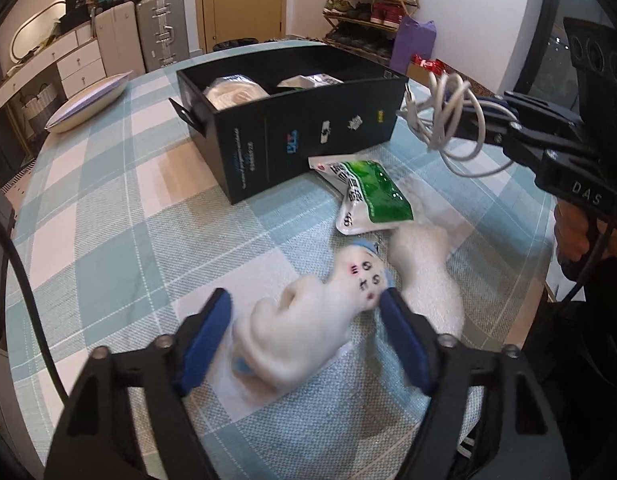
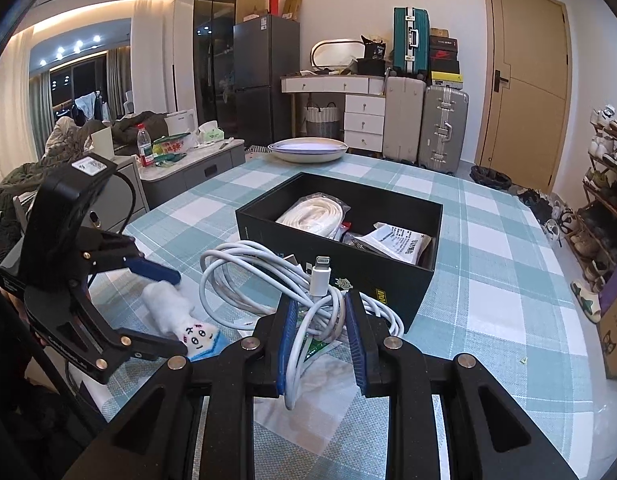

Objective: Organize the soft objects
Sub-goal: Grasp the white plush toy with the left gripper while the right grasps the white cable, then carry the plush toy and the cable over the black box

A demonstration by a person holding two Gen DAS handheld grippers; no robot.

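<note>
A white plush sock (image 1: 308,320) with a printed face lies on the checked tablecloth between the fingers of my left gripper (image 1: 306,304), which is open around it. It also shows in the right wrist view (image 2: 176,312). A second white sock (image 1: 424,276) lies beside it. My right gripper (image 2: 320,300) is shut on a coiled white charging cable (image 2: 268,280) and holds it in the air near the black box (image 1: 308,136). The right gripper also shows in the left wrist view (image 1: 468,120). The box (image 2: 348,272) holds a white bundle and packets.
A green and white packet (image 1: 364,196) lies on the table in front of the box. A shallow white bowl (image 2: 308,148) stands at the table's far edge. Suitcases, a dresser and a shoe rack stand beyond the table.
</note>
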